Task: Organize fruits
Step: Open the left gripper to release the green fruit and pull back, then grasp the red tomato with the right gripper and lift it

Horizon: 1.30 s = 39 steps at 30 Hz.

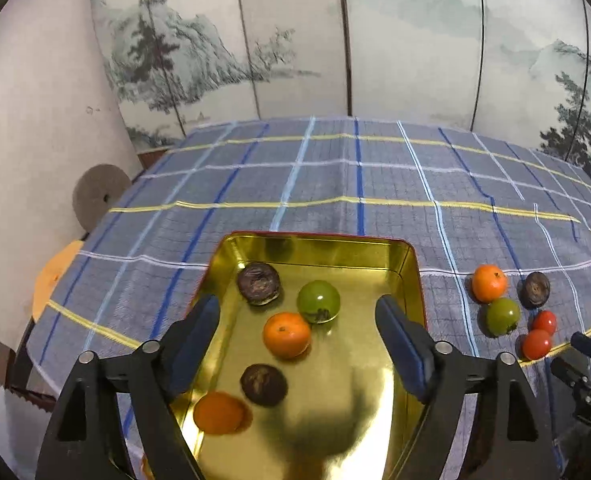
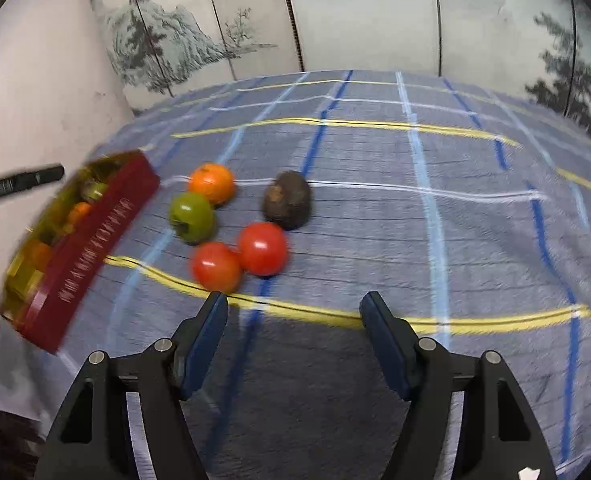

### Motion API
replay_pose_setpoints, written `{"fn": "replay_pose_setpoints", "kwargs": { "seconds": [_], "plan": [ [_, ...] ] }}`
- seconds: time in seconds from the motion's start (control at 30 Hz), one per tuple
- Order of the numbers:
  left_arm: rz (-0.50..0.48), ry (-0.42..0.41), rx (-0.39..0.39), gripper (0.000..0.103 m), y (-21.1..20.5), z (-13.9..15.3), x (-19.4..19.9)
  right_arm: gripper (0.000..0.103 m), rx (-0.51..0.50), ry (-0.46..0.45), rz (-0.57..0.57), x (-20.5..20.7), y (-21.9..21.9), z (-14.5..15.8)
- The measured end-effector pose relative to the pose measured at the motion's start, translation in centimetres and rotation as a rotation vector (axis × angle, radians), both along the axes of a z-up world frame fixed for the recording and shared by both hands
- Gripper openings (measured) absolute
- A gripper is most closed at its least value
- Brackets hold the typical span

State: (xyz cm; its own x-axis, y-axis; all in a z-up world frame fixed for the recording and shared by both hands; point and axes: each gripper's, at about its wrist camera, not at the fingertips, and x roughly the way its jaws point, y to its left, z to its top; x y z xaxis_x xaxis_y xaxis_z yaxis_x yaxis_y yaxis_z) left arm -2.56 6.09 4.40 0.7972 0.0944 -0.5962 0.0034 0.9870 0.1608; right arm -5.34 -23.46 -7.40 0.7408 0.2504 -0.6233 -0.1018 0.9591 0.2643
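1. The left gripper (image 1: pixel 299 322) hangs over the shallow gold-lined rectangular metal tin with red outer walls (image 1: pixel 409 264), its blue-padded jaws spread wide and released, gripping nothing
2. Inside the tin, seen from the left wrist view: a dark brown wrinkled round fruit (image 1: pixel 258 283) at 11 o'clock, a green round fruit (image 1: pixel 318 301) at 1 o'clock, an orange mandarin (image 1: pixel 286 335) at the centre, a second dark brown fruit (image 1: pixel 263 384) at 7 o'clock, and a blurred orange fruit (image 1: pixel 219 413) beyond it, also toward 7 o'clock, by the near left wall
3. The right gripper (image 2: pixel 294 306) is held above the blue plaid tablecloth with yellow and white stripes (image 2: pixel 455 240), jaws parted and empty
4. Loose fruit lies on the cloth at 12 o'clock from the right gripper: two red tomatoes (image 2: pixel 216 266) (image 2: pixel 262 249) touching each other, nearest the jaws
5. Beyond them, a green fruit (image 2: pixel 192 216) at 11 o'clock touches an orange mandarin (image 2: pixel 212 182) behind it
6. A dark brown oval fruit (image 2: pixel 287 199) sits apart at 12 o'clock, just past the tomatoes
7. The tin lies at 9 o'clock of this loose group
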Motion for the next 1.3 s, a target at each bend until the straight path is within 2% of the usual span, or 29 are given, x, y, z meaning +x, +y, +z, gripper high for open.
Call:
{"fn": "replay_pose_setpoints", "kwargs": {
  "seconds": [0.1, 0.17, 0.23, 0.4, 0.6, 0.67, 0.87, 1.03, 1.3],
  "plan": [
    [-0.007, -0.023, 0.002, 0.084, 0.1, 0.2, -1.5, 0.064, 0.050, 0.008, 0.052, 0.0, 1.2, 0.5],
    [-0.021, -0.025, 0.017, 0.084, -0.1, 0.1, -2.5, 0.057, 0.053, 0.011, 0.081, 0.3, 2.4, 0.8],
    [-0.035, -0.026, 0.032, 0.084, -0.3, 0.0, -3.2, 0.057, 0.067, 0.019, 0.082, 0.7, 3.0, 0.9],
    [-0.051, -0.024, 0.038, 0.084, -0.2, -0.5, -4.0, 0.047, 0.111, 0.057, 0.056, 2.2, 3.2, 0.7],
    [-0.051, 0.000, 0.022, 0.084, 0.2, -1.0, -3.9, 0.043, 0.081, 0.056, 0.039, 3.2, 4.1, 1.1],
    [-0.048, 0.002, 0.028, 0.084, 0.4, -1.2, -4.0, 0.029, 0.049, 0.057, 0.040, 3.5, 4.6, 0.9],
    [-0.017, 0.002, 0.027, 0.084, 1.7, -1.3, -4.4, 0.029, 0.001, 0.049, 0.058, 2.8, 4.7, 0.8],
    [0.051, -0.005, 0.006, 0.084, 4.3, -1.2, -5.1, 0.029, 0.012, 0.028, 0.108, 1.0, 5.5, 1.8],
    [0.140, 0.002, -0.006, 0.084, 7.4, -1.7, -6.0, 0.029, 0.071, -0.047, 0.252, 0.6, 9.0, 6.4]
  ]
}}
